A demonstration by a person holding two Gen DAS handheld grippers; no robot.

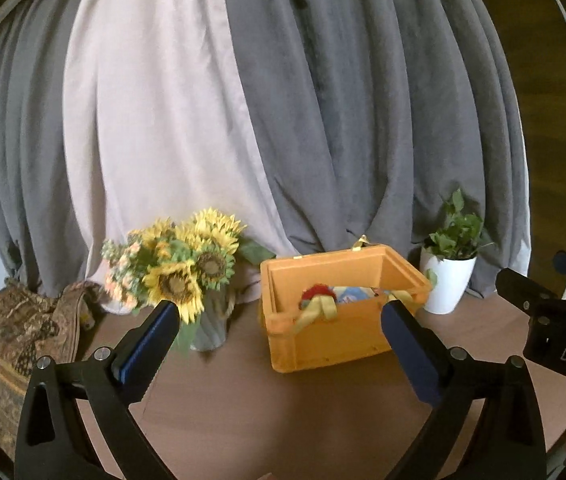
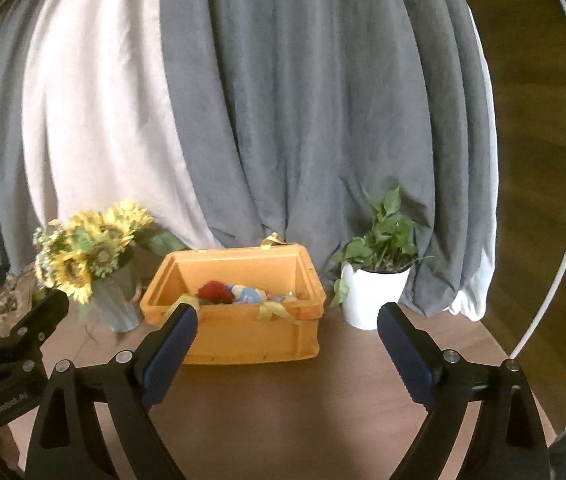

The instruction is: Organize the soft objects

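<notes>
Left wrist view: left gripper (image 1: 279, 316) jaws wide apart, nothing between; orange crate (image 1: 323, 344) on table (image 1: 283, 420), holds soft toys (image 1: 323, 294), yellow ribbon over rim; sunflowers in vase (image 1: 209, 328) left of crate; plant in white pot (image 1: 445, 284) right.

Right wrist view: right gripper (image 2: 287, 320) spread wide, empty; crate (image 2: 243, 340) ahead, red and blue toys (image 2: 229, 293) inside.

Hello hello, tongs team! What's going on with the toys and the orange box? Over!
Left tongs open, empty. Right tongs open, empty. Soft toys inside orange box, ribbons over its rim. Nothing between tongs and box. Over.
</notes>
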